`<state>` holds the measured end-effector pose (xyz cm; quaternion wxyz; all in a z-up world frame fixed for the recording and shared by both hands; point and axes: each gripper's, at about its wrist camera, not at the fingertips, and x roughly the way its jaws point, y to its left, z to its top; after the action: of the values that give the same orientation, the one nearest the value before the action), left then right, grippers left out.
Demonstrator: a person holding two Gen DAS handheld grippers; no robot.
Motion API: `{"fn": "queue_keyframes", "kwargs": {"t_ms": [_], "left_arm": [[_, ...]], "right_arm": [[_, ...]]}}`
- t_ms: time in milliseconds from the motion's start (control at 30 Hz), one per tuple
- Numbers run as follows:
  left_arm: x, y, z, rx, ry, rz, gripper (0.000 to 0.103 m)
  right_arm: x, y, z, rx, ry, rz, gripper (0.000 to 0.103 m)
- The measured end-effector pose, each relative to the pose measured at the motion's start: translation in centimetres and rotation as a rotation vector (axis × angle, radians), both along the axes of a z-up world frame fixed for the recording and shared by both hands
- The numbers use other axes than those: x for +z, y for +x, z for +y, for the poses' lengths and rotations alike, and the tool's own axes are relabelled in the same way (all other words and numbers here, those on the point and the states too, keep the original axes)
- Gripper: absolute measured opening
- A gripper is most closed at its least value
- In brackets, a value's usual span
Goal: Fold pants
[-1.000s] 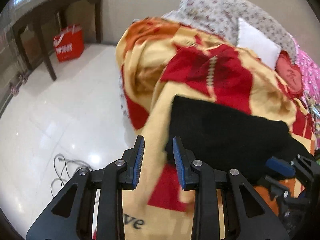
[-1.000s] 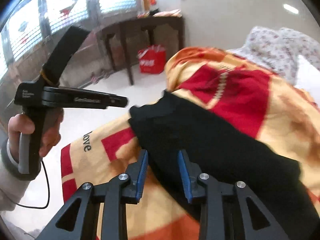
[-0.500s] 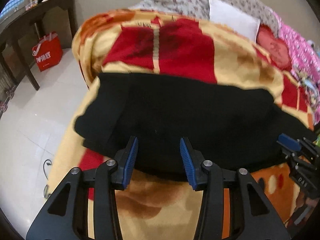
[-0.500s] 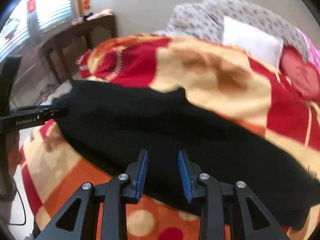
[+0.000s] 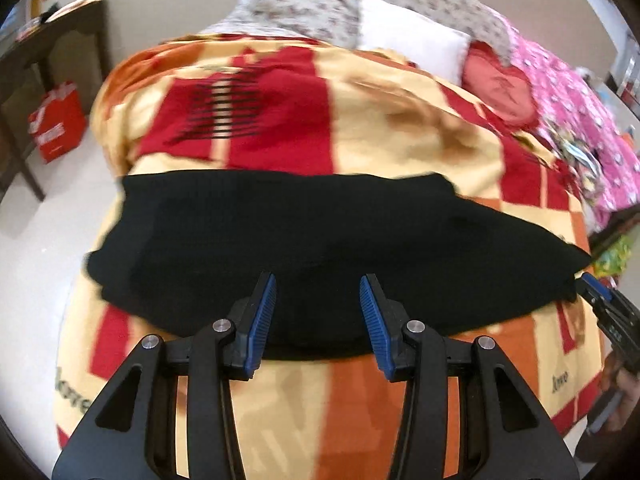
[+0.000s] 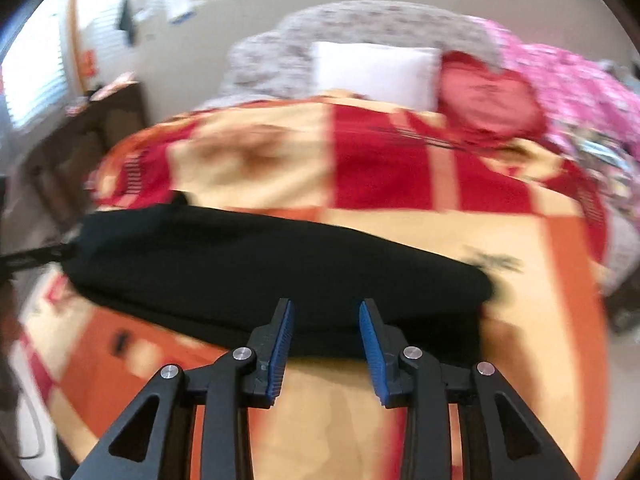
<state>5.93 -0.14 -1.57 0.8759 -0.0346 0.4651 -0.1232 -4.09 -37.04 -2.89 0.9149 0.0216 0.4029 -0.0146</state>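
pants: the black pants (image 5: pixel 320 240) lie in a long flat band across the near part of the bed, on the checked red, orange and cream blanket (image 5: pixel 400 120); a second ago the left view saw only one end of them from off the bed's corner, and now both views face the band square on.
change: both cameras have swung round from the corner to the near long edge of the garment, and the cloth that was bunched at one end now lies spread from the bed's left edge almost to its right.
left tongs: the left tongs (image 5: pixel 317 316) stand about half open over the near edge of the pants, wider than a second ago, with nothing gripped between the blue pads.
right tongs: the right tongs (image 6: pixel 325 336) hang over the near edge toward the right end, jaws opening, pads apart with no cloth pinched between them.
meaning for task: judged from this, the lengthwise laying-out looks done and a further fold, end over end, is what remains.
around: white pillow (image 5: pixel 412 40), red cushion (image 5: pixel 500 80) and pink bedding (image 5: pixel 580 120) at the head of the bed, well apart from the pants.
beside bed: a dark wooden table (image 5: pixel 48 40) and a red bag (image 5: pixel 56 120) on the floor to the left.
in the way: nothing lies on the pants; the blanket's ridges may drag the cloth, and the right view is badly blurred.
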Motion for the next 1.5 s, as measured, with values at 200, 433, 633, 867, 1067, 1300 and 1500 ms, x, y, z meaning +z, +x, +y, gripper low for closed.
{"fn": "queue_keyframes", "kwargs": {"t_ms": [200,433,633,867,1067,1300,1500], "left_arm": [[-0.7,0.5,-5.1,-0.091,0.028,0.024,0.043],[-0.7,0.3,-9.3,-0.178,0.042,0.026,0.043],[-0.9,0.4,-10.5,-0.200,0.065,0.033,0.043],[-1.1,0.6,-11.6,-0.202,0.052,0.056,0.043],[-1.4,0.6,-12.2,-0.213,0.047,0.066,0.043],[-1.6,0.5,-12.8,-0.228,0.044,0.074,0.043],[-1.4,0.5,-12.4,-0.218,0.038,0.069,0.043]], "right_arm": [[-1.0,-2.2,-6.2,-0.119,0.125,-0.002,0.033],[-1.7,0.6,-6.7,-0.116,0.168,0.021,0.033],[-3.9,2.0,-8.4,-0.172,0.143,0.086,0.033],[-3.2,2.7,-7.1,-0.073,0.128,0.020,0.007],[-3.3,1.0,-10.0,-0.202,0.024,0.053,0.001],[-0.3,-1.4,-11.1,-0.143,0.287,-0.070,0.023],[0.0,-0.3,-7.3,-0.034,0.213,-0.018,0.051]]}}
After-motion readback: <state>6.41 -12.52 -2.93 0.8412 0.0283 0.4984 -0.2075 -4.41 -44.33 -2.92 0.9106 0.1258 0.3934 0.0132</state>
